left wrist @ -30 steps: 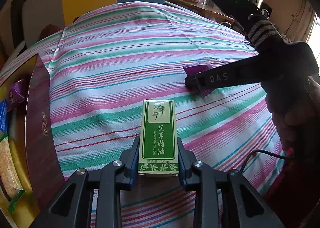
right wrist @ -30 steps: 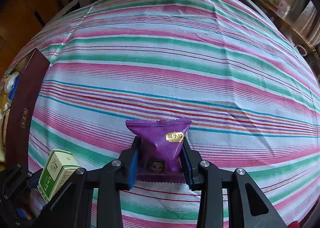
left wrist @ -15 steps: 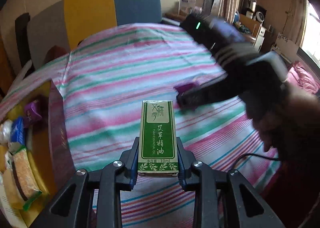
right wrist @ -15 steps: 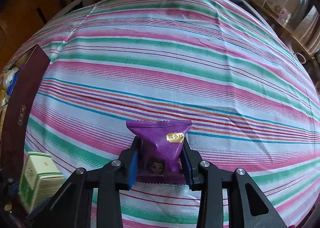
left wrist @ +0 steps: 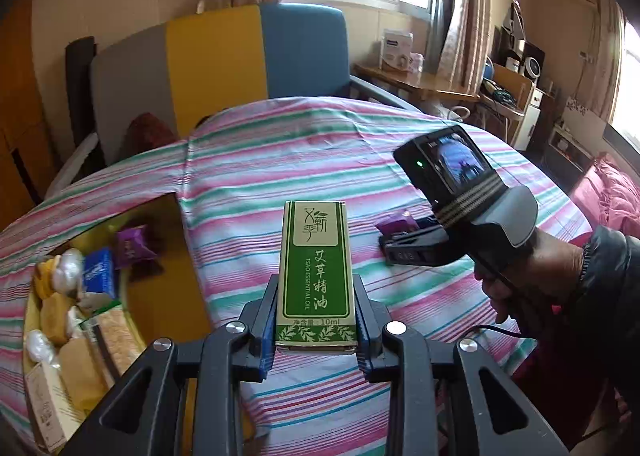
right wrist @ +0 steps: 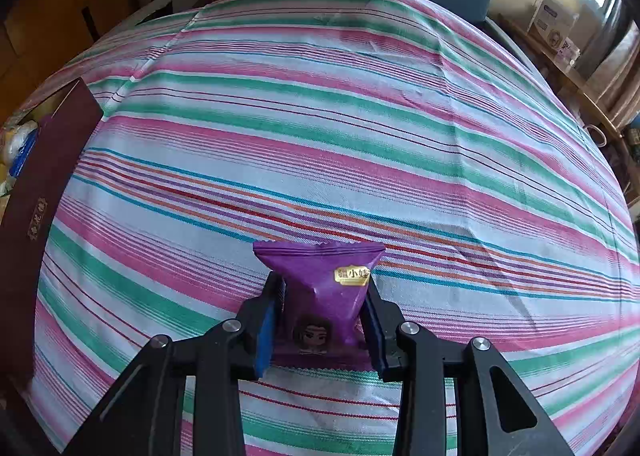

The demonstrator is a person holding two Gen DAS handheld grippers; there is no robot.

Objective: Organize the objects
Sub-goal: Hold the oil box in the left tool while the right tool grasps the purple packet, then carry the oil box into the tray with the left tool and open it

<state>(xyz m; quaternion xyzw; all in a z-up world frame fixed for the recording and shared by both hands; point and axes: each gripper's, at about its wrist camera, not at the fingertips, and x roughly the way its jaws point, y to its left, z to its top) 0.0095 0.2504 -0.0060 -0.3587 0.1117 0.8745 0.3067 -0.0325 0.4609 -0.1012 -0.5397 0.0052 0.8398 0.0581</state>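
Left wrist view: the left tongs (left wrist: 316, 320), clamped on the green carton (left wrist: 315, 276), have risen off the striped tabletop (left wrist: 280, 160) since a second ago, and the box (left wrist: 172, 296) of sorted items now shows more fully at left, probably the carton's destination.

Right wrist view: the right tongs (right wrist: 320, 324) pinch the purple packet (right wrist: 324, 296) low over the cloth, barely moved; it likely follows.

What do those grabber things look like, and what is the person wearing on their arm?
Both are black, with angular cut-out arms, silver bolts and blue pads inside the fingers. The left gripper and right gripper look alike. Seen from the left, the right one carries a small screen with a green light, a grey-striped strap and a thin black cable. The person wears a dark shiny sleeve.
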